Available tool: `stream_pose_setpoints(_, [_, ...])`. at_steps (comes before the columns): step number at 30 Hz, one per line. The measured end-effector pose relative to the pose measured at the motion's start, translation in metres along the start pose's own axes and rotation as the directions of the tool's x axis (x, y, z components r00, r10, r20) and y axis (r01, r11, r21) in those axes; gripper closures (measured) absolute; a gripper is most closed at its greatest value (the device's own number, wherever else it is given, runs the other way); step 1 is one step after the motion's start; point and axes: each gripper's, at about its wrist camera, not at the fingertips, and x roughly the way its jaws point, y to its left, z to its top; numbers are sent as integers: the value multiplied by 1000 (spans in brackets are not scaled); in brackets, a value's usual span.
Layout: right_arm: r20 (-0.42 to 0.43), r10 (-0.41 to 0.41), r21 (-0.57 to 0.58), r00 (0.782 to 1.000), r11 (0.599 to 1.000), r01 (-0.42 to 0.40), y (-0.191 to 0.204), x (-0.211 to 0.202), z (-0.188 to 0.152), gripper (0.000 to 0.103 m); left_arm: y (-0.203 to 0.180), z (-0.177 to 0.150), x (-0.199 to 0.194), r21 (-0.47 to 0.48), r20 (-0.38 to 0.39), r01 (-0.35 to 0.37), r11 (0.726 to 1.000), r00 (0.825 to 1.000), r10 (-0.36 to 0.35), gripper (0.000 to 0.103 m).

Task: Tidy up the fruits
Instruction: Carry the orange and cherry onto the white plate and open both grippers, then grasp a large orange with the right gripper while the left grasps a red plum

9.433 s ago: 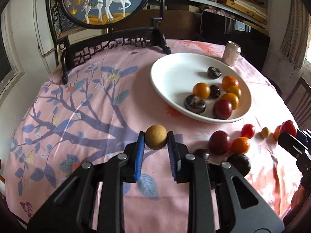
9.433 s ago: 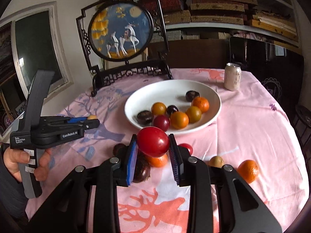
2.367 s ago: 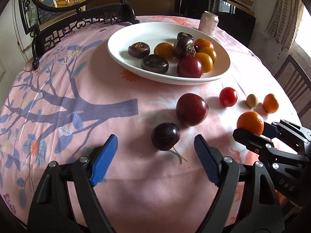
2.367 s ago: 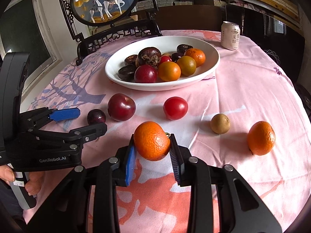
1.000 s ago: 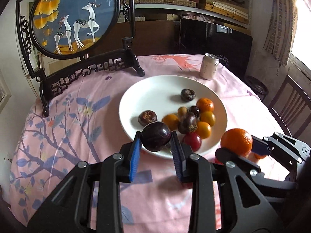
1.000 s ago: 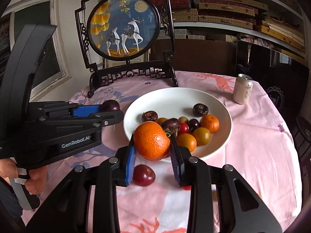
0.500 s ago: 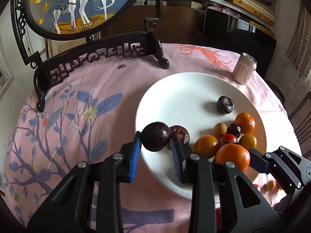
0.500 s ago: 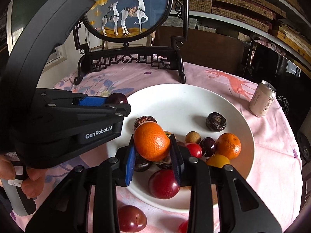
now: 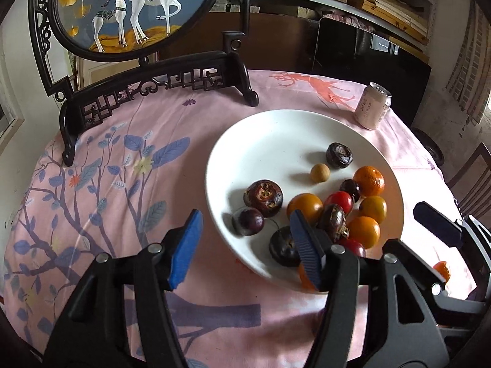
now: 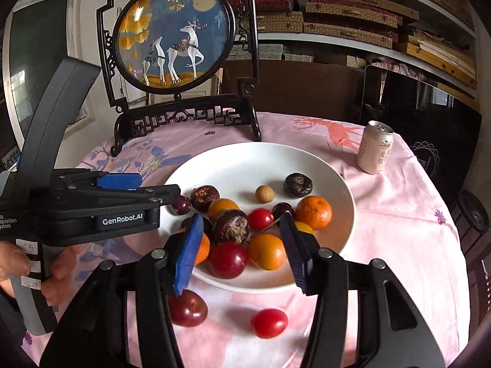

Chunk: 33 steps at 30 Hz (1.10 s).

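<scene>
Glossy white plate [image 10: 343, 184] w/ round smooth fruit (both tongs [image 9: 245, 245] [image 10: 239, 251] agape)

The far half of the plate [image 9: 270, 128] lies bare and open from above; its near right side is crowded with fruit [image 10: 267, 251]. Both grippers hang close together over the plate's near rim, left [image 9: 245, 245] beside right [image 10: 239, 248]. The screen stand [image 9: 159, 82] walls off the back, and a can [image 10: 375, 147] stands just beyond the plate's right.
</scene>
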Motion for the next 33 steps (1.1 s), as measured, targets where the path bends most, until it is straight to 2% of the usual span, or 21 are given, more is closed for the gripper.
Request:
stream_pose_setpoints(6, [-35,-48,44,998,998,49,-28,-39,-29,50,-18,-27,-25,46,10,40,998,999,-40,39])
stream_pose_setpoints(13, [-91,-92,84,992,992,99,-55,-67,-67,50,-40,-59,-34,99,-17,67,993,998,-65,38])
stream_pose_setpoints(19, [-125,-120,90,985,987,131,-66,-79,-89,50,-59,-78,-30,131,-60,78,988,996,-71,38])
stream_pose_setpoints(26, [-130,-128,108,983,984,143,-77,-86,-99,50,-75,-89,-7,153,-119,78,985,991,-60,39])
stream_pose_setpoints(27, [-129,-128,110,983,984,142,-77,-86,-100,50,-77,-89,-3,154,-125,78,985,990,-59,42])
stream_pose_setpoints(30, [-132,-126,114,983,983,141,-80,-86,-101,50,-77,-90,9,145,-150,77,986,987,-55,62])
stream_pose_setpoints(33, [-150,-137,111,979,982,154,-82,-82,-104,50,-76,-89,11,145,-148,83,986,987,-61,63])
